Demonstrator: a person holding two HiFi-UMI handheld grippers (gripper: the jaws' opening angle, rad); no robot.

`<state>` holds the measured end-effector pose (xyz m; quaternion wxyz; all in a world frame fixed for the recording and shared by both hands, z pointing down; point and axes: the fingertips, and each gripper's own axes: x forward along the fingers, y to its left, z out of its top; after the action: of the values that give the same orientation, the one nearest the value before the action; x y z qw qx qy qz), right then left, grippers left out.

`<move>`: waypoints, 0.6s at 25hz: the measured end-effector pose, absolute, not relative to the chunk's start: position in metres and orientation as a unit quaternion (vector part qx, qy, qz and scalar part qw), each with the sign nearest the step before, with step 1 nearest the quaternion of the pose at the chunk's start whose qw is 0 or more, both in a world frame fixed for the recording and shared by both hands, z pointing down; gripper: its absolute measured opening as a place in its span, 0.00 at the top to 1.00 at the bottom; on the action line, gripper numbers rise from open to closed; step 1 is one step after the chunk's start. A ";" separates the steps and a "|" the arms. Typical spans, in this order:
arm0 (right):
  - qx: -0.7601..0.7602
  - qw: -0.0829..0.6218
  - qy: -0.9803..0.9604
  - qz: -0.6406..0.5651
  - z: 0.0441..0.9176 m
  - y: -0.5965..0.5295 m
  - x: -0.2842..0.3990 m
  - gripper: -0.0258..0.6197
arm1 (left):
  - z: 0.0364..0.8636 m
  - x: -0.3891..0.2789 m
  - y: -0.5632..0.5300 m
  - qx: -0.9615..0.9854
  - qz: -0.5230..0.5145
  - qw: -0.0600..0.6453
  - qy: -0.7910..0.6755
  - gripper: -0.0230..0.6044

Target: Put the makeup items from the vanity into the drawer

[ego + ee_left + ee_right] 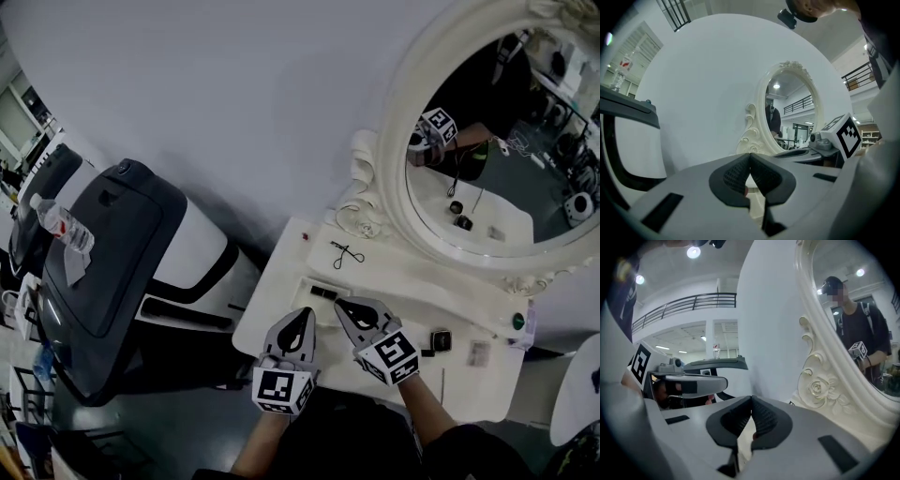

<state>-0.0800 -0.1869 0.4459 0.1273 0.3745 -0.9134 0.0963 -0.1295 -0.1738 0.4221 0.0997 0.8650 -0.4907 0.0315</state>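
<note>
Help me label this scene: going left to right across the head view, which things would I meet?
Water bottle → left gripper → right gripper → small dark square case → green round cap.

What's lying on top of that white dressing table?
A black scissor-like tool, a small dark box, a green item. The left claw and right claw cover the front part, so anything beneath is hidden.
</note>
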 end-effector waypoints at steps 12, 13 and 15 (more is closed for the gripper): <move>0.528 0.111 -0.832 0.126 0.460 -0.119 0.008 0.92 | 0.446 -0.047 -0.130 0.935 0.052 0.117 -0.331 0.94; 0.539 0.114 -0.825 0.129 0.463 -0.112 0.016 0.92 | 0.449 -0.039 -0.126 0.939 0.055 0.118 -0.318 0.94; 0.556 0.118 -0.812 0.135 0.467 -0.099 0.030 0.92 | 0.455 -0.025 -0.118 0.945 0.061 0.122 -0.297 0.94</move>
<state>0.0300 -0.0986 0.4673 0.1177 0.5560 -0.8117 0.1349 -0.0248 -0.1183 0.4550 0.1215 0.9451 -0.2971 0.0612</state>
